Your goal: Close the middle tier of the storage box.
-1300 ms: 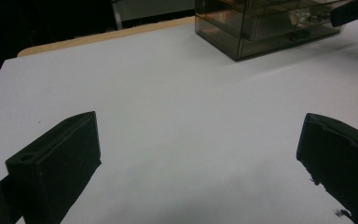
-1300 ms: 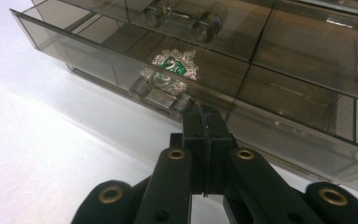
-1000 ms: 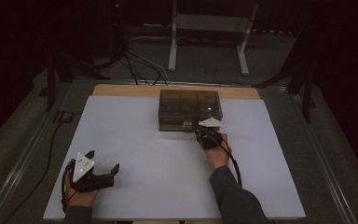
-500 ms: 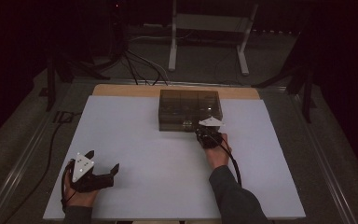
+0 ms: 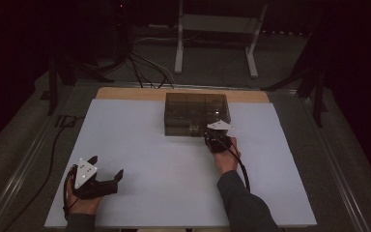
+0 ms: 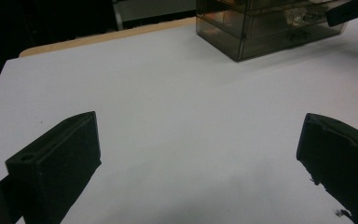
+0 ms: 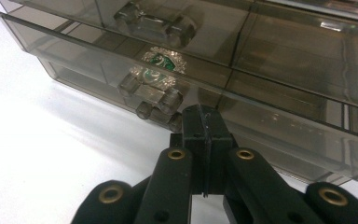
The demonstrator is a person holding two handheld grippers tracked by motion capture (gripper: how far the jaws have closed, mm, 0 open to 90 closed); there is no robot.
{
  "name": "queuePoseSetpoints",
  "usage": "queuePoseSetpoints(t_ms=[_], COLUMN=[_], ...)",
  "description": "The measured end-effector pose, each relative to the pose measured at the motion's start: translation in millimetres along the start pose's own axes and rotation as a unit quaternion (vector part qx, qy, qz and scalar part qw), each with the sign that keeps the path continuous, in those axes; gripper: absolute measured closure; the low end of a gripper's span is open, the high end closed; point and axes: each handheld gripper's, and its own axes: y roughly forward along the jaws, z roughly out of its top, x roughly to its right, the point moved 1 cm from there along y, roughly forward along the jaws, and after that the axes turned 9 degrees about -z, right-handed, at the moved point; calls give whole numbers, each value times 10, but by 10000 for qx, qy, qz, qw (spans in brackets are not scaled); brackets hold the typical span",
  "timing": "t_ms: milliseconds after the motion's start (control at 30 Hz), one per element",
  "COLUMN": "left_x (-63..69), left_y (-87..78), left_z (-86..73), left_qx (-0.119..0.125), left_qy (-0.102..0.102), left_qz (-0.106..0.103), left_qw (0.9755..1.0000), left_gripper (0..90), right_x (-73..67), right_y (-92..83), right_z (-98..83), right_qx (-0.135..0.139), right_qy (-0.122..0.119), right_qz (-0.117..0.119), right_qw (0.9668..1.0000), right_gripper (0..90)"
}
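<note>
A: Where is the right gripper, and how do its jaws stand?

B: In the right gripper view its two black jaws are pressed flat together with nothing between them. The tips sit right at the front of a smoky see-through drawer box, just below and beside a clear knob on one drawer front. I cannot tell whether the tips touch the knob.

A: What is in that drawer?

B: Behind the knob lies something small with green and silver; it is too blurred to name. A second clear knob sits on the drawer above.

A: And from above?

B: In the high view the right gripper is at the box's near right corner, with the hand and dark sleeve behind it. The box stands toward the far middle of the white surface.

A: The left gripper?

B: The left gripper rests near the surface's near left corner, well apart from the box. In its own view the jaws stand wide open over bare white surface, holding nothing.
</note>
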Motion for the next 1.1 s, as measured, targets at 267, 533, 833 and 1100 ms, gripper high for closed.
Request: queuePoseSetpoints(t_ms=[267, 533, 833, 1100], left_x=[0, 2, 2, -1], left_y=[2, 8, 6, 2], left_z=[2, 1, 0, 0], left_qx=[-4, -15, -11, 5], left_qy=[1, -3, -5, -18], left_qz=[-6, -10, -16, -15], left_qw=[10000, 10000, 10000, 10000], left_gripper=[6, 6, 6, 6], right_x=[22, 22, 28, 29], right_y=[7, 11, 21, 56], right_z=[5, 7, 39, 53], right_qx=[-7, -6, -1, 6], right_qy=[53, 72, 89, 174], right_qz=[-29, -45, -78, -93], right_qw=[10000, 10000, 9999, 9998], right_gripper=[900, 900, 900, 900])
